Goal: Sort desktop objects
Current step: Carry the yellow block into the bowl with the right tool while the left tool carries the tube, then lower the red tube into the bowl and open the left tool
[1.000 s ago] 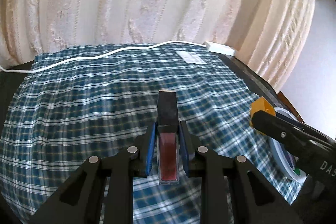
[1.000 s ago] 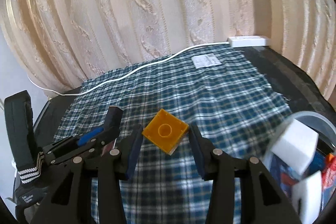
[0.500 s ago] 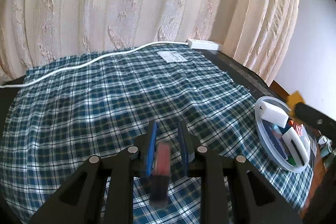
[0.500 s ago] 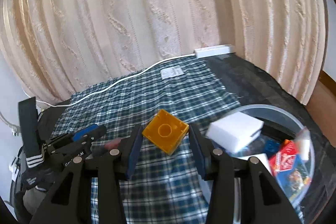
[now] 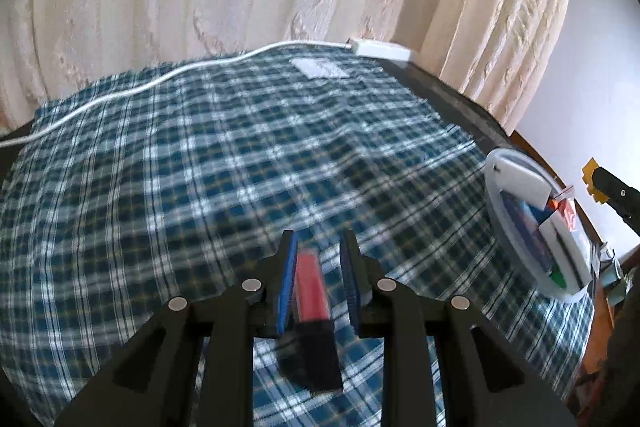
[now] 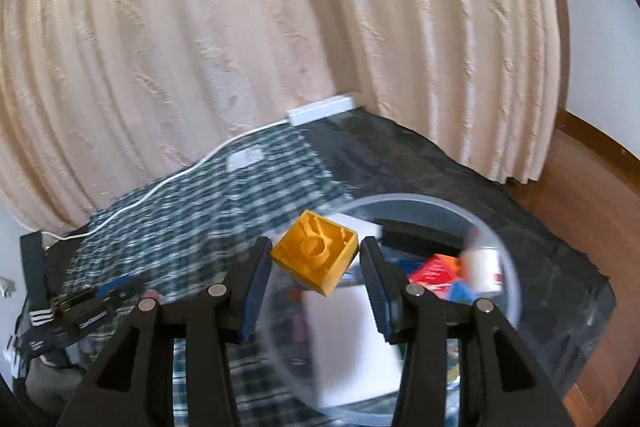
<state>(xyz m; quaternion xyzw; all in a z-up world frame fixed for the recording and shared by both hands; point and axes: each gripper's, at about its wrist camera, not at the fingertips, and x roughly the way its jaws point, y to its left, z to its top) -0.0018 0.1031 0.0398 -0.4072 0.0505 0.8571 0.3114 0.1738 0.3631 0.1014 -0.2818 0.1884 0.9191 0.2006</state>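
Note:
A slim lip gloss tube (image 5: 310, 283), red body with a black cap pointing down, hangs between the blue pads of my left gripper (image 5: 316, 247) over the plaid cloth (image 5: 200, 167). The jaws are opening and a gap shows beside the right pad. My right gripper (image 6: 315, 245) is shut on a yellow toy brick (image 6: 316, 259), hollow underside facing the camera, above the clear plastic bowl (image 6: 508, 259). That bowl (image 5: 494, 195) sits at the table's right end and holds white blocks and red and blue items. The brick (image 5: 590, 175) shows at the far right of the left wrist view.
A white cable (image 5: 160, 83) runs along the back of the cloth to a white power strip (image 5: 380, 49). A white paper label (image 5: 320, 69) lies near it. Cream curtains (image 6: 280, 27) hang behind. The black table edge (image 6: 540, 227) drops to wooden floor (image 6: 592, 195).
The tube has swung cap-down between the left jaws, which have parted slightly. My right gripper has carried the yellow brick rightward from above the cloth to above the bowl, rolling it underside up.

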